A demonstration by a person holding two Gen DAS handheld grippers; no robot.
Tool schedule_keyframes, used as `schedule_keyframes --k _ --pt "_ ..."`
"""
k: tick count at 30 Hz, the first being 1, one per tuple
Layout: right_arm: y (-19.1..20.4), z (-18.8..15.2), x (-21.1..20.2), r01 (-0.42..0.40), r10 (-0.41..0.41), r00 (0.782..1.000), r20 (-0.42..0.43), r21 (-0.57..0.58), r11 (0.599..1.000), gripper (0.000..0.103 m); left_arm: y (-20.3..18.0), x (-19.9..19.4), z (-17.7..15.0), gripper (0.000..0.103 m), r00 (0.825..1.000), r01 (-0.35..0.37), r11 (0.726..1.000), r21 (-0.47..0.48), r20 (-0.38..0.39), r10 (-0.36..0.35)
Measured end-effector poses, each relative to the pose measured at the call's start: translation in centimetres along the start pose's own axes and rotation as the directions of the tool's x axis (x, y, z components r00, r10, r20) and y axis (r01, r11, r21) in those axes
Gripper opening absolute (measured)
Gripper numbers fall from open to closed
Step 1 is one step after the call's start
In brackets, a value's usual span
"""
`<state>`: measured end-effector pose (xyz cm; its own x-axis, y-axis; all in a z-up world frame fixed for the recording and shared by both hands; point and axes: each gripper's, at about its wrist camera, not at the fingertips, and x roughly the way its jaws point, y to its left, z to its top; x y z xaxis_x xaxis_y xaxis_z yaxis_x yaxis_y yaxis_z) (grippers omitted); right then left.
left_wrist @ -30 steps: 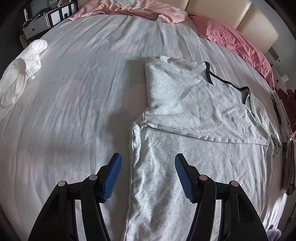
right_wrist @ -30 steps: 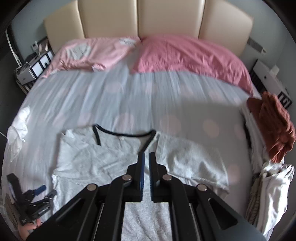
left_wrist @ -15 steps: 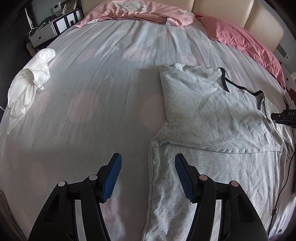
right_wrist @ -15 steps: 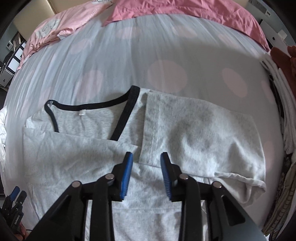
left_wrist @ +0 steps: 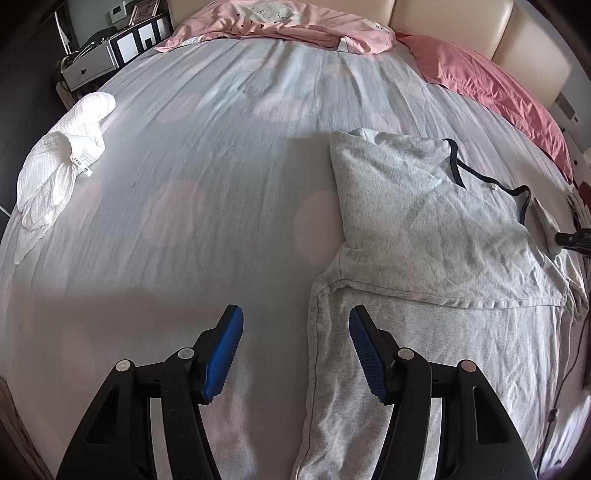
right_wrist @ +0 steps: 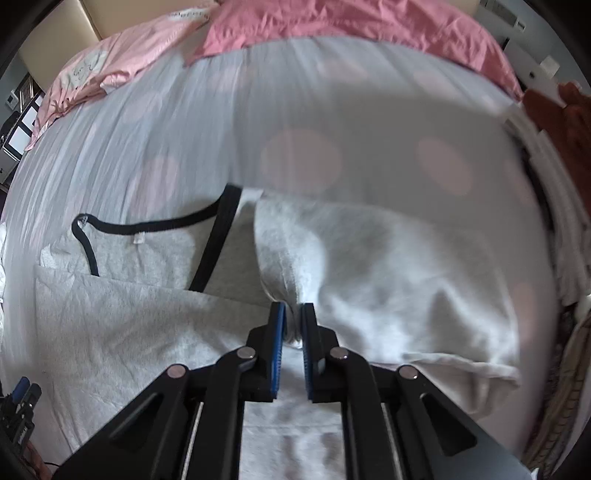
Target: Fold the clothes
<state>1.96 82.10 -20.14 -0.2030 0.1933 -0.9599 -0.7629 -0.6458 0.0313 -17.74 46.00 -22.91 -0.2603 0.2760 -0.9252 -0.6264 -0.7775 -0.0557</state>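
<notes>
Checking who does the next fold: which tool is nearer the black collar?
Right. The right tool grips the grey shirt just below the black collar; the left tool hangs open at its lower side edge.

A wide bed point(left_wrist: 207, 155) with a pale grey, pink-dotted sheet stretches ahead of the jaws. Beyond it, pink pillows point(right_wrist: 332, 22) lie against a cream padded headboard point(left_wrist: 532, 48). Far left of the jaws stands a dark nightstand point(left_wrist: 92, 62). Soft daylight falls across the sheet.
</notes>
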Motion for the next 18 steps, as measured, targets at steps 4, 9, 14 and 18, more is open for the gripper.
schedule_keyframes --k 4,9,14,18 --pt "-2.0 -0.3 -4.9 0.002 -0.003 0.998 0.064 0.018 1.000 0.008 0.4 -0.4 0.0 0.061 1.000 0.019 1.000 -0.024 0.006 -0.018" --pt "-2.0 1.9 -12.5 0.032 -0.035 0.984 0.175 0.022 0.999 0.008 0.4 -0.9 -0.2 0.061 1.000 0.030 0.999 -0.025 0.007 -0.030" --pt "0.4 3.2 -20.0 0.024 -0.023 0.955 0.296 0.001 1.000 0.008 0.6 -1.2 -0.3 0.061 0.999 0.041 0.999 -0.032 0.007 -0.041" --pt "4.0 3.3 -25.1 0.019 0.000 0.934 0.358 -0.048 0.999 0.008 0.8 -1.5 -0.3 0.061 0.998 0.058 0.997 -0.044 0.014 -0.057"
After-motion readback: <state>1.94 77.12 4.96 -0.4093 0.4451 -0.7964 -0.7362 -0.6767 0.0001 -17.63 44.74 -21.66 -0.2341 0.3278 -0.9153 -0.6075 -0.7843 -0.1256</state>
